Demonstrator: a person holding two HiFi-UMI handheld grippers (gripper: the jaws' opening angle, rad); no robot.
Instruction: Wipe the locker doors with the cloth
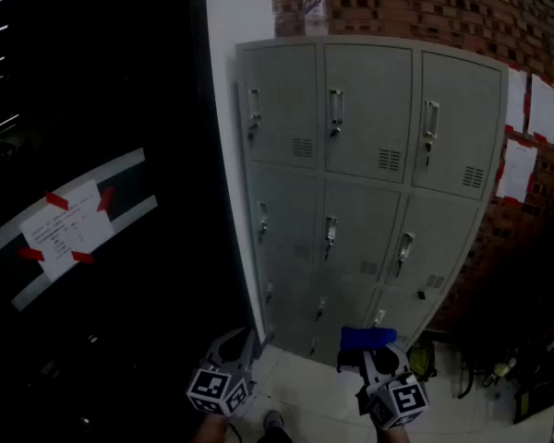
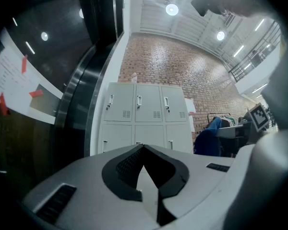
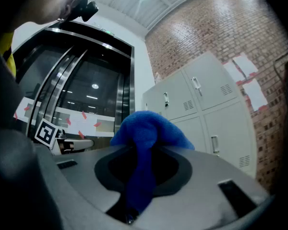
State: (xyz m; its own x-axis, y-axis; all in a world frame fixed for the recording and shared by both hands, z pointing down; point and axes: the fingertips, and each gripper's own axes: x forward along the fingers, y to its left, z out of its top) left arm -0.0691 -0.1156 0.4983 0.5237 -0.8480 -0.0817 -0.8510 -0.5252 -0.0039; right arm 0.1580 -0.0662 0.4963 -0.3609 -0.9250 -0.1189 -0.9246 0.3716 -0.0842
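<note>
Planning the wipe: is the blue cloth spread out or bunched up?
Bunched: the blue cloth hangs pinched in the jaws of the right hand-held gripper, mounding above them.

Pale floor w/ lockers; bottle atop lockers.

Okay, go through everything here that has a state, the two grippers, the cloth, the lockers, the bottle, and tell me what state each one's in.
Left gripper: shut, nothing between its jaws.
Right gripper: shut on the blue cloth.
Blue cloth: bunched up, clamped in the right gripper, not touching any door.
Locker doors: all those in view closed.
Bottle: upright on top, above the locker doors.
</note>
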